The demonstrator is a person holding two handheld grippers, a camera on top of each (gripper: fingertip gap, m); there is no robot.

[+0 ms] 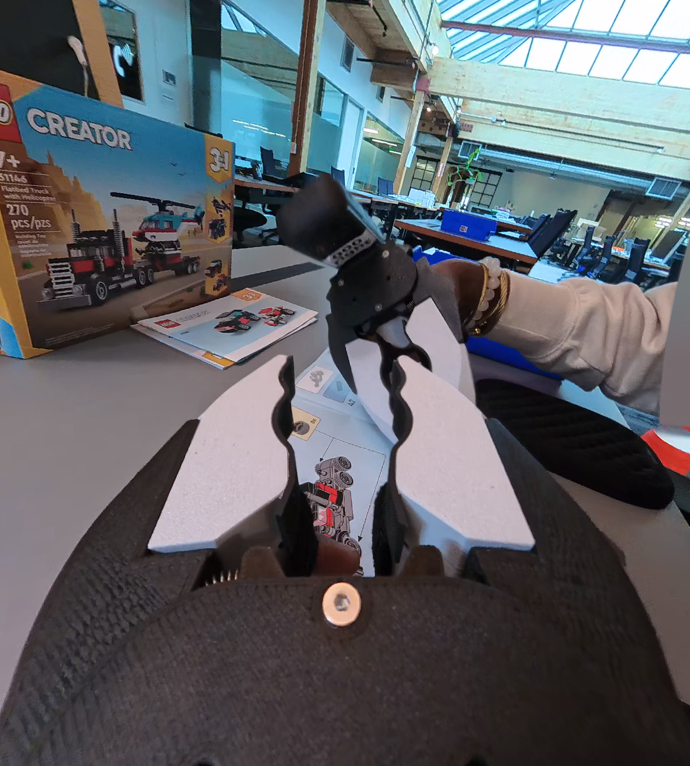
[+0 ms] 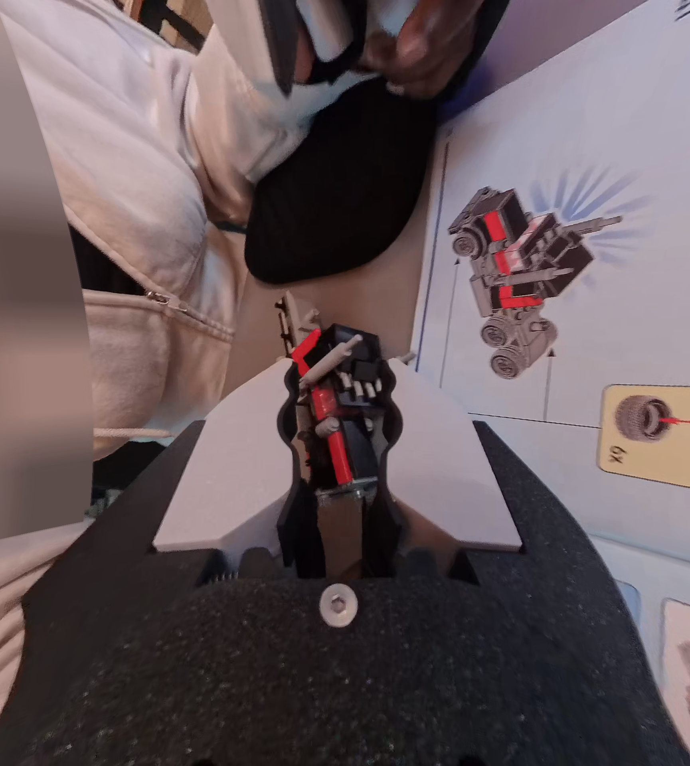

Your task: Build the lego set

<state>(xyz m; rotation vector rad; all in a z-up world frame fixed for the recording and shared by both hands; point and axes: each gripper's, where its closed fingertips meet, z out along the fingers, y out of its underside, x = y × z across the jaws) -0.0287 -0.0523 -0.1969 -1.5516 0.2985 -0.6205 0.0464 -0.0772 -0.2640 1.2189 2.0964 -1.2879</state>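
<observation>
The half-built black-and-red truck cab (image 2: 337,414) sits clamped between the jaws of the right gripper (image 2: 337,398), its nose and grey exhaust pipes poking out past the fingertips. The left gripper (image 1: 341,418) holds nothing, its jaws parted by a narrow gap through which the open instruction page (image 1: 337,460) shows, lying under and ahead of both tools. Judging by the wheel step printed on that page (image 2: 583,373), the step in hand looks like fitting wheels, so the next move calls for the free gripper to fetch a wheel; none is visible.
</observation>
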